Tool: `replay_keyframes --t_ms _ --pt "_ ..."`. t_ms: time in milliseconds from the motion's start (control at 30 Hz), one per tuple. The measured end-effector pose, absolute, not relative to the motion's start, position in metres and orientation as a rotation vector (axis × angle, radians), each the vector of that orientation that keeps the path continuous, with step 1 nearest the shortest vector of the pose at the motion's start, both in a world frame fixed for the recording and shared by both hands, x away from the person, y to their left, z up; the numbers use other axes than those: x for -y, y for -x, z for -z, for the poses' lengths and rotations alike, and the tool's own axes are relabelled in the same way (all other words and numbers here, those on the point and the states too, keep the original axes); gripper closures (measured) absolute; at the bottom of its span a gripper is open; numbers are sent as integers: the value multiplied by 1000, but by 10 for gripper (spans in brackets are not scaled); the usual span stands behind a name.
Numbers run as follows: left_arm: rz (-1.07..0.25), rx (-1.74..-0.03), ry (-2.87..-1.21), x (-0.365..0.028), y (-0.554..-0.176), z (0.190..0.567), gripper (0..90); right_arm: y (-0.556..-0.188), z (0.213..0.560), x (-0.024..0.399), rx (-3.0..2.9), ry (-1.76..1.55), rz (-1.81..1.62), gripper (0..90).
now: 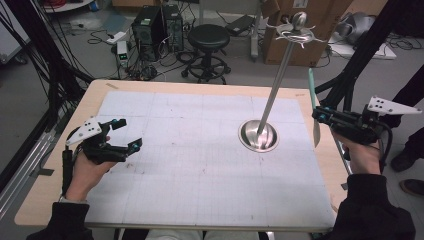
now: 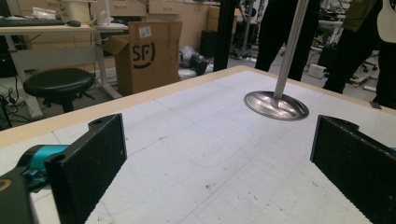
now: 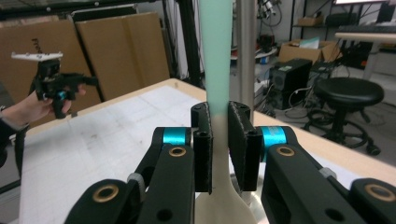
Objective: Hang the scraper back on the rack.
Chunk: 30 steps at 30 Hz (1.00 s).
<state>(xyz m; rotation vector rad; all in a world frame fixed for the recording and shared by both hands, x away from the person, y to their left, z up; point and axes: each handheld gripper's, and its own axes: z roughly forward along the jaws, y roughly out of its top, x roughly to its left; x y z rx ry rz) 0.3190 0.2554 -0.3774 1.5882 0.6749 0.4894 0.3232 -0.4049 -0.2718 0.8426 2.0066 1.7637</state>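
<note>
Right hand-held gripper (image 3: 219, 140) beside steel stand (image 1: 272, 95)

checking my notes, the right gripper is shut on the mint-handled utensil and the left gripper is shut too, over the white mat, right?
Not quite: the left gripper is open, its jaws wide apart with nothing between them, as the left gripper view shows. The right gripper is indeed shut on the mint-handled utensil.

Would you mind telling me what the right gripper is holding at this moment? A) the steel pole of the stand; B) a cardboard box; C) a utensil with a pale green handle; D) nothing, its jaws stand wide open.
C: in the right gripper view the right gripper has its jaws closed on the pale green handle of a utensil, while the steel stand rests apart on the mat.
</note>
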Motion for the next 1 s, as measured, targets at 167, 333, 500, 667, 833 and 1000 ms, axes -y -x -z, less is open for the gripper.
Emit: replay_keyframes --t_ms 167,333,500,667,833,1000 --pt "-492 -673 -1588 -256 -319 377 41 -328 260 409 -1989 -838 -1759 809" --pt "-492 -675 -1588 -256 -319 377 41 -331 252 413 -1975 -823 -1764 809" --pt "-491 -676 -1589 -256 -319 377 41 -333 244 417 -1949 -816 -1767 809" --pt "-489 -675 -1591 -256 -319 378 41 -335 239 419 -1939 -816 -1769 809" --pt "-490 -678 -1589 -256 -319 378 41 -341 236 422 -1912 -821 -1769 808" --pt "-491 -677 -1589 -257 -319 378 41 -344 234 423 -1904 -823 -1778 808"
